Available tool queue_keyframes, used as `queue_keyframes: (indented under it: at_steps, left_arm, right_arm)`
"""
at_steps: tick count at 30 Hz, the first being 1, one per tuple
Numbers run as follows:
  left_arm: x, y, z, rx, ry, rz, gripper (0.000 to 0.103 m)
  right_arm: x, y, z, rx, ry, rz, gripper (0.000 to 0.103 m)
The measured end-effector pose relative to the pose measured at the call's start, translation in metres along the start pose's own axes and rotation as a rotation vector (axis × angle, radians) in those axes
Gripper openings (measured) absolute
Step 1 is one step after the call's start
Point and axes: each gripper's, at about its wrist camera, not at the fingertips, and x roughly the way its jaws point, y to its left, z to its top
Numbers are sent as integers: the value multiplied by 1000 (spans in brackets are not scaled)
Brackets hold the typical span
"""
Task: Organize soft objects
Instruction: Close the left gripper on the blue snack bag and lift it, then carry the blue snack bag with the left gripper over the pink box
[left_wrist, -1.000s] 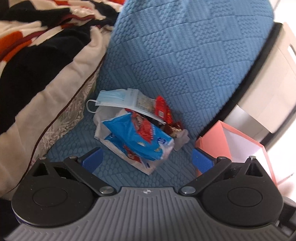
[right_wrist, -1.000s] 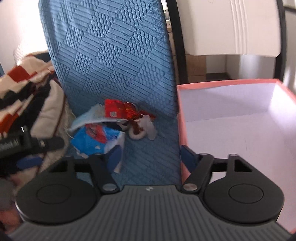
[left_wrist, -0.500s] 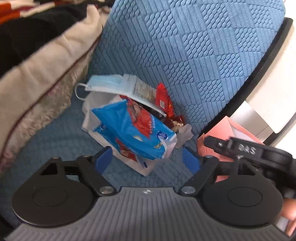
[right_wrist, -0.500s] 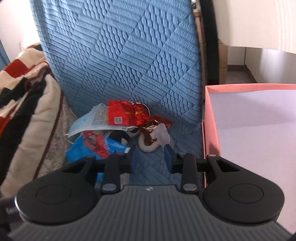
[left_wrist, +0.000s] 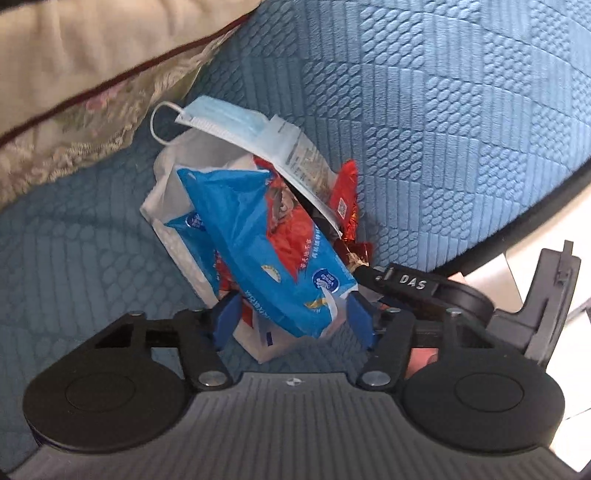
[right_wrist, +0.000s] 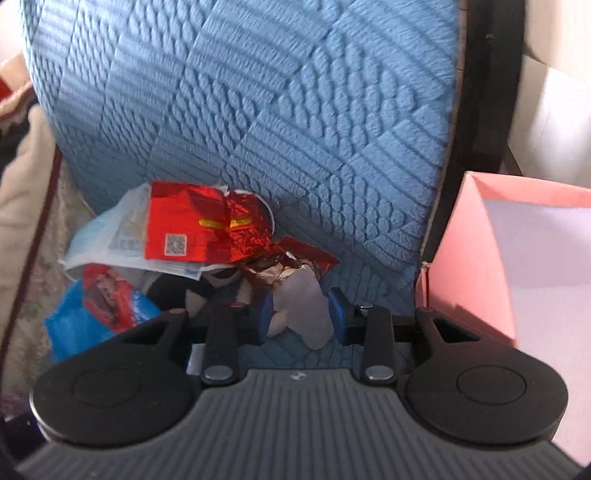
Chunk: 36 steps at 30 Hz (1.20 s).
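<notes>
Left wrist view: blue wipes packet (left_wrist: 269, 258) dead ahead of the left hand-held gripper (left_wrist: 291, 317), long axis running from the upper left down toward the camera, near end lying right between the blue pads (left_wrist: 226, 320); jaws just been closing, about half spread, flanking the packet's near end, pads close on either side but not clearly pressing, so nothing judged gripped yet. Same heap on the blue cushioned seat (left_wrist: 443, 147): face mask (left_wrist: 225, 123) draped over the top, red foil wrapper (left_wrist: 345, 199) behind, white bag (left_wrist: 173, 206) beneath. Right hand-held gripper (left_wrist: 373, 284) reaching in from the right, tip just beside the packet's far corner. Right wrist view: small pale soft piece (right_wrist: 304, 314) straight ahead of the right hand-held gripper (right_wrist: 302, 319), sitting between the narrowed pads (right_wrist: 338, 310) and apparently nipped by them, long axis roughly upright in frame. Red foil wrapper (right_wrist: 192, 229) and face mask (right_wrist: 99, 236) beyond and to the left, wipes packet (right_wrist: 85, 317) lower left. Pink box (right_wrist: 476, 258) just to the right, nearer this hand than the left, likely the drop-off
</notes>
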Motion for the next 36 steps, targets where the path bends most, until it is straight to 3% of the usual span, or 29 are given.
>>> queue_keyframes:
  at_steps: [4,7,11,14,22,36]
  left_arm:
    - [12,1,2,-6,15,7,47]
    - [14,1,2,-2,15,21,27]
    - [6,-2,0,57,16,48,20]
    - [-4,-5,-3,89,10,55,14]
    - [-43,-6,-11,178,-6,73,8]
    - [-105,13,-26,310,-1,110,6]
  right_arm:
    - [9,1,-3,-11,29,2,36]
    - [10,2,-4,-17,28,-3,31]
    - [4,6,-7,-29,19,-7,17]
    - [-5,6,-8,-8,15,-5,15]
    - [-42,13,-12,-24,-35,6,15]
    - [-83,15,-43,44,-36,119,15]
